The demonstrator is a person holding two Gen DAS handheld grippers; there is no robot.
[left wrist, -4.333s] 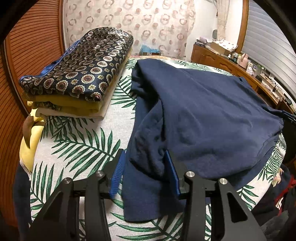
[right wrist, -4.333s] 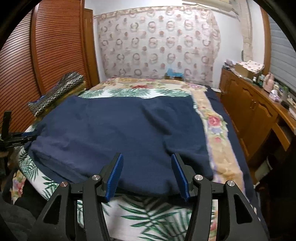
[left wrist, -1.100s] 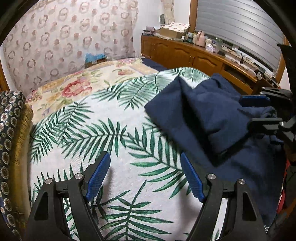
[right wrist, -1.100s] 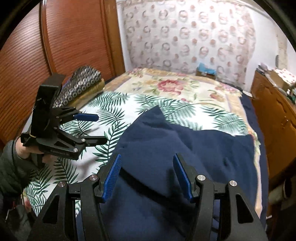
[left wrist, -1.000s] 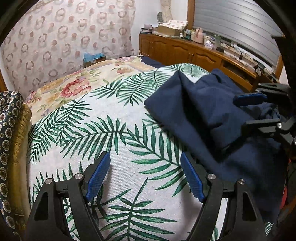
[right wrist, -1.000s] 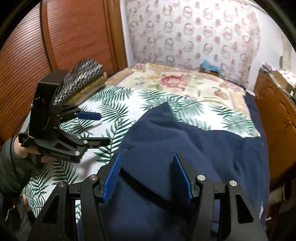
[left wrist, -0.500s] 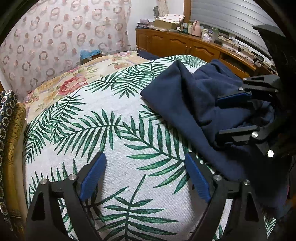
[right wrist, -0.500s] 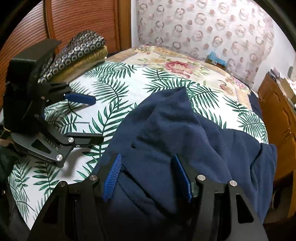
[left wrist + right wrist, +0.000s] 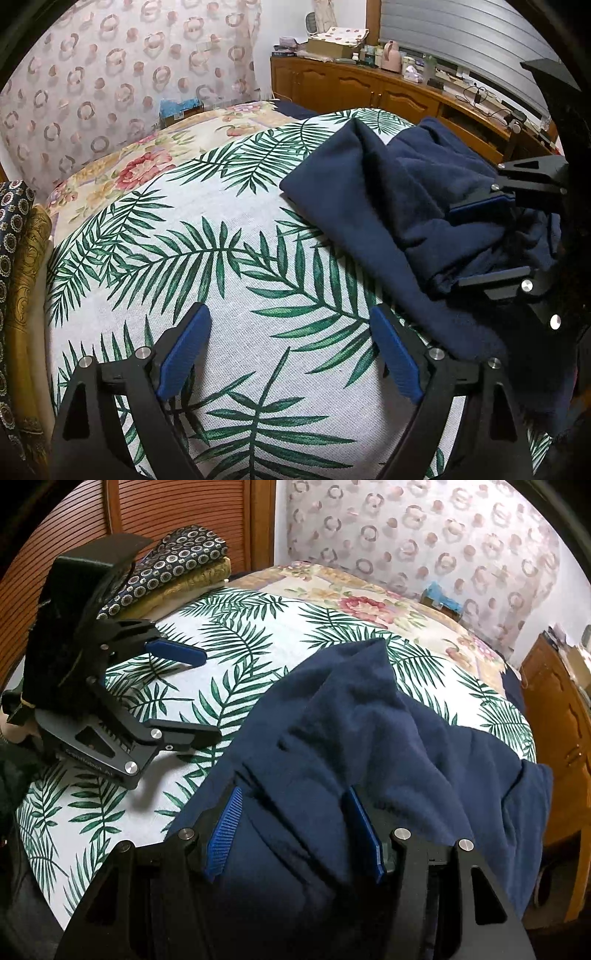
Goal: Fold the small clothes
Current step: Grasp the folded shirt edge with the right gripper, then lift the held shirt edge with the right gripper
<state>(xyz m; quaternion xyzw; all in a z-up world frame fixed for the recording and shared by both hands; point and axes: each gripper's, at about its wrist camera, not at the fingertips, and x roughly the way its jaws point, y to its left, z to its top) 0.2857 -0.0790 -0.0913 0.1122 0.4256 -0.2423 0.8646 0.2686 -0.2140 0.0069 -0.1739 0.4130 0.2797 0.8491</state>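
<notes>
Bunched navy garment [image 9: 369, 738] hides right gripper [image 9: 295, 827] fingertips.

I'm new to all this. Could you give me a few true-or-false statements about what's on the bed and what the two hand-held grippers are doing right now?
1. The left hand-held gripper holds the navy garment. False: it is open over bare bedspread.
2. The right hand-held gripper has navy cloth between its fingers. True.
3. The navy garment lies flat and smooth. False: it is bunched and creased.
4. A stack of folded clothes sits by the wooden wall. True.
5. The bedspread has a palm-leaf print. True.
</notes>
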